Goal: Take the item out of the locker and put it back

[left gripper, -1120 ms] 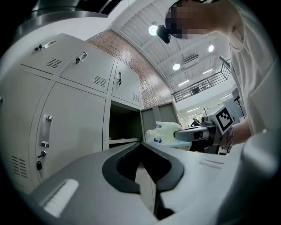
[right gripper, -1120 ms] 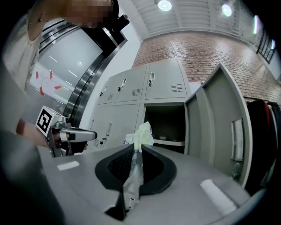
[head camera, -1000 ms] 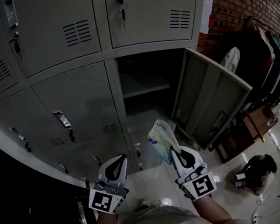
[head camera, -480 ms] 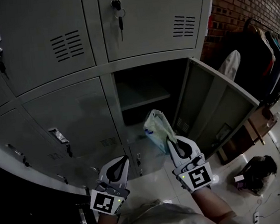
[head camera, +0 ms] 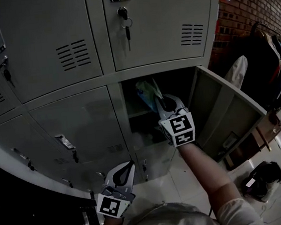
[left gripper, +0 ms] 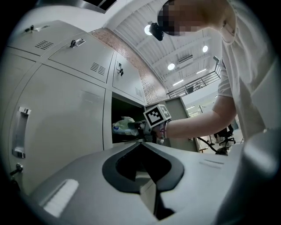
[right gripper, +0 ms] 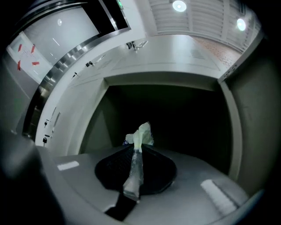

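A pale, soft plastic pack [head camera: 147, 90] is pinched by its edge in my right gripper [head camera: 159, 99], whose jaws are shut on it. The pack sits just inside the mouth of the open locker compartment [head camera: 177, 80], above its inner shelf. In the right gripper view the pack [right gripper: 141, 133] sticks up from the closed tips [right gripper: 137, 149] against the dark interior. My left gripper [head camera: 129, 164] hangs low in front of the lower lockers, shut and empty. From the left gripper view [left gripper: 143, 141] the pack [left gripper: 123, 127] shows at the locker opening.
The locker's door [head camera: 225, 110] swings out to the right of my right arm. Closed grey lockers surround the opening; a key [head camera: 127, 30] hangs in the door above. A brick wall, a clothes rack and a dark bag [head camera: 261, 175] on the floor lie to the right.
My right gripper has risen and pushed forward, carrying the pack from in front of the lower lockers into the open compartment's mouth. The left gripper stays low.
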### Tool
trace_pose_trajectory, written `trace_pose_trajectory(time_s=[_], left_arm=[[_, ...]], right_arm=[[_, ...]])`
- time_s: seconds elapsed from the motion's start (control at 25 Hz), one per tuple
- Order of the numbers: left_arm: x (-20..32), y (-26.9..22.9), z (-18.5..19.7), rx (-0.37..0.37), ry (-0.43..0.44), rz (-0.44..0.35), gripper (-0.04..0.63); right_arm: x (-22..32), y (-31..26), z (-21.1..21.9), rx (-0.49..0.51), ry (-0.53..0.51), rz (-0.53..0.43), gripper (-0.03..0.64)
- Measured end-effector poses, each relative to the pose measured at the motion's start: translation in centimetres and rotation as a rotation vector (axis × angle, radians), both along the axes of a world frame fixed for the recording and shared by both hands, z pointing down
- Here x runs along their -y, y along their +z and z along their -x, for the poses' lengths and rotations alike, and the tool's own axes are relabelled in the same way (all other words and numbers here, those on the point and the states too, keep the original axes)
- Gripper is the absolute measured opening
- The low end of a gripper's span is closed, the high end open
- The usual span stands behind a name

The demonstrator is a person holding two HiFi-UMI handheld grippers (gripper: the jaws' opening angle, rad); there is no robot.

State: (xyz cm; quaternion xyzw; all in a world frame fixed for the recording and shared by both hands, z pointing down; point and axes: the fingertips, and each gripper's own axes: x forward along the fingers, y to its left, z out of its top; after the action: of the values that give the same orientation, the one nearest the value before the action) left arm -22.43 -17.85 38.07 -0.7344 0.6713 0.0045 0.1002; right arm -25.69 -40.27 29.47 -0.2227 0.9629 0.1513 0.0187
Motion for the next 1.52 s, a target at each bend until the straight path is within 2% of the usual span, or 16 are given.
trace_pose_trajectory(time_s=[0.24,0.4,0.48,0.6,0.68,0.76,0.84,0.92,1.12,1.2,1.36,1.52], left_arm=[[0.2,0.6,1.4,-0.031,-0.026,0.003,-0.021],[0.6,0.8,2.4,-0.036,-0.049,-0.001,-0.021],[0.7,0.9,2.4,-0.039,-0.047,0.006,-0.021],[0.8,0.9,2.5,-0.041,-0.046,0.005,-0.021],[0.8,0.9,2.6,-0.045,-0.046,0.006,-0.021],[0.8,0.8,2.5,-0.050,-0.043,0.008,-0.021],[0.7,0.7,2.4,-0.051,-0.039,0.009,-0.021],[0.5,0.4,2.6,-0.044,-0.043,-0.005,-0.021],[0.0,-0.2,2.8,-0.049,-0.046,-0.028,-0.021],[-0.5,-0.2,2.4,-0.051,-0.036,-0.028,-0.021],[-1.5,0.5,1.1,-0.076,0.004,-0.007,-0.021],[-2.6,1.3,0.1,-0.089,0.021,-0.002,-0.021]], right_arm=[[1.5,2.3,3.6,-0.097,0.010,-0.020,0.014],[1.6,2.6,4.0,-0.093,0.011,-0.021,0.040],[1.5,2.4,4.1,-0.072,-0.007,-0.007,0.100],[1.2,1.9,3.6,-0.034,-0.019,0.000,0.245],[1.0,1.4,2.8,-0.009,-0.015,0.006,0.303],[0.2,1.0,1.6,0.023,-0.029,0.024,0.313],[-1.5,0.7,-0.1,0.059,-0.065,0.038,0.302],[-3.7,1.0,-2.0,0.082,-0.106,0.042,0.256],[-9.9,4.7,-6.4,0.108,-0.191,0.057,0.000],[-12.4,6.7,-8.2,0.124,-0.209,0.101,0.000],[-15.7,10.6,-10.8,0.075,-0.173,0.202,0.000],[-17.4,11.1,-12.1,0.058,-0.157,0.195,0.000]])
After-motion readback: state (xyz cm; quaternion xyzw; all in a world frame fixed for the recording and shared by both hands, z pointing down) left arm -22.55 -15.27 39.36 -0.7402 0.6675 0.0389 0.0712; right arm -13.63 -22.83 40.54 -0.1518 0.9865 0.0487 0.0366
